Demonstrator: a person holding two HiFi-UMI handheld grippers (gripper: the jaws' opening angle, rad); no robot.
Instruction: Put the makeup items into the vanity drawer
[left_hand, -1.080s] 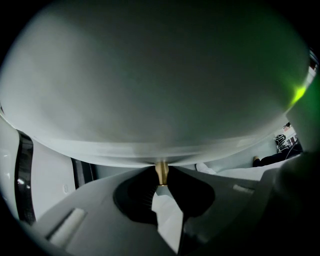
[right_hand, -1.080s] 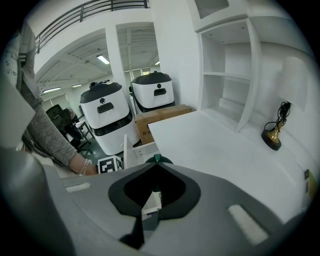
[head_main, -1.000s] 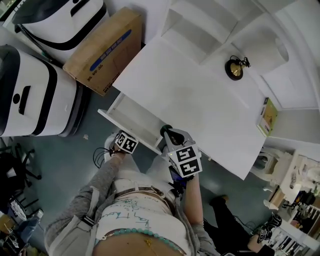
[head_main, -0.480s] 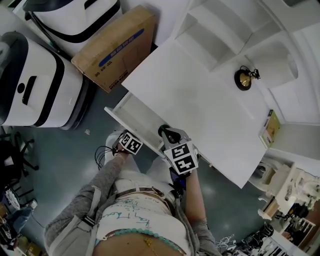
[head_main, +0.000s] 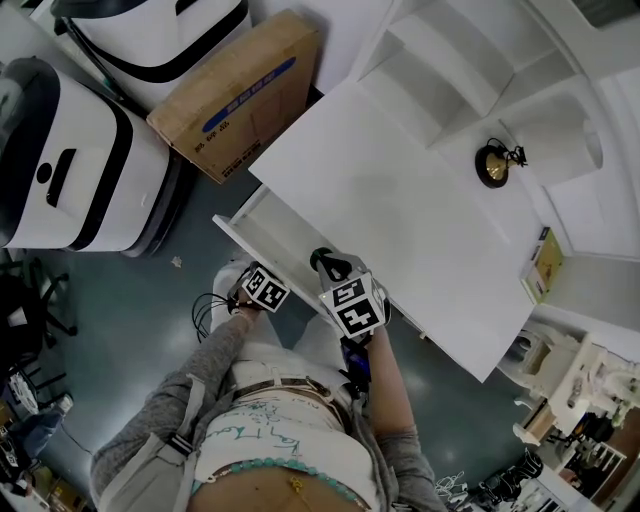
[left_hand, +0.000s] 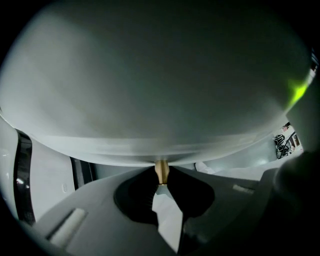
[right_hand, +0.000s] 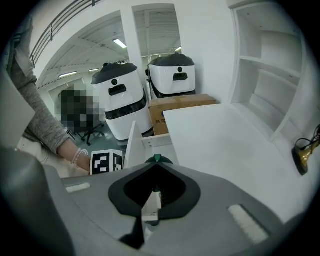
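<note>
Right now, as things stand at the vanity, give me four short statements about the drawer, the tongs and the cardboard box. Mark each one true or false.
1. The left tongs are closed on the drawer's brass knob. True.
2. The vanity drawer is pushed fully shut. False: it stands partly open, out from under the tabletop.
3. The cardboard box sits on the tabletop. False: it lies on the floor beside the vanity.
4. The right tongs are closed, with a small green object at their tips. True.
</note>
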